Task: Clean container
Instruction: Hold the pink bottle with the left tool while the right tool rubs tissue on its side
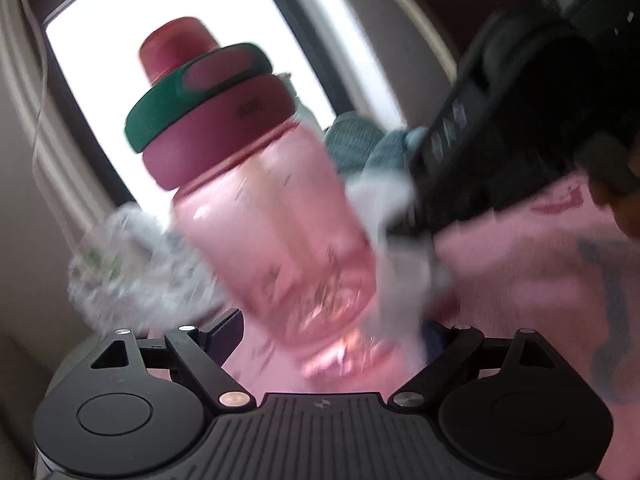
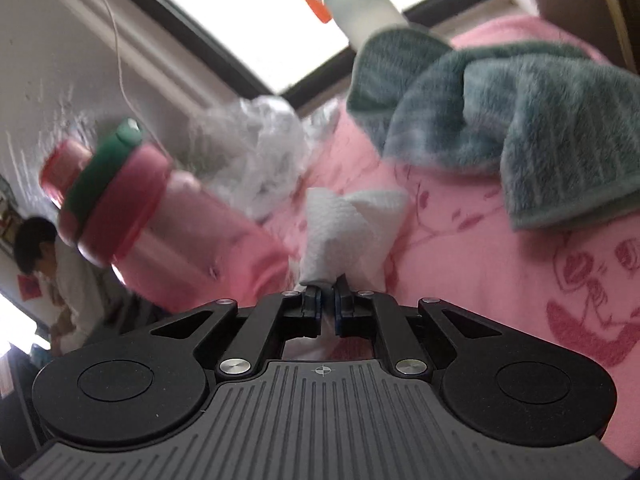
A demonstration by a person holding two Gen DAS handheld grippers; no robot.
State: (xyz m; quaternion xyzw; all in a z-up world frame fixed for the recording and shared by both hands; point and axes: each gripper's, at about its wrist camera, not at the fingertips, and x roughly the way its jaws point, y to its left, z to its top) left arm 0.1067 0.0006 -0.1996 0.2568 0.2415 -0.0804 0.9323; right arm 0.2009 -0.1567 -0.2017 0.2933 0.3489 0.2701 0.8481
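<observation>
White paper towel (image 2: 352, 232) pinched in the right claw (image 2: 327, 300); jaws almost closed on its twisted tail, the rest fanning out ahead of the fingertips. Wad sits against the right flank of the pink bottle (image 2: 192, 232), touching or nearly so; blur hides the exact edge.

Left claw (image 1: 328, 344) spread wide around the base of the pink bottle (image 1: 276, 240), which fills the gap between the fingers. Left finger (image 1: 224, 332) seems to meet the bottle's wall; the right one is hidden behind the bottle and paper towel (image 1: 400, 240), so the grip itself cannot be confirmed.

Bottle tilted, cap end up and away from the left claw. Dark red lid (image 1: 224, 136) with green ring (image 1: 188, 100) is on.

Right of the bottle: pink printed cloth (image 2: 500, 272), broad, with open room. Grey-green towel (image 2: 500, 120) bunched on it, well right of and above the bottle. A white bottle with an orange cap (image 2: 344, 0) beyond that towel.

Just behind the bottle's shoulder, crumpled clear plastic (image 2: 256, 148). Window (image 1: 180, 20) behind the bottle's cap. Person (image 2: 48, 256) seated below and left of the lid, distant.
</observation>
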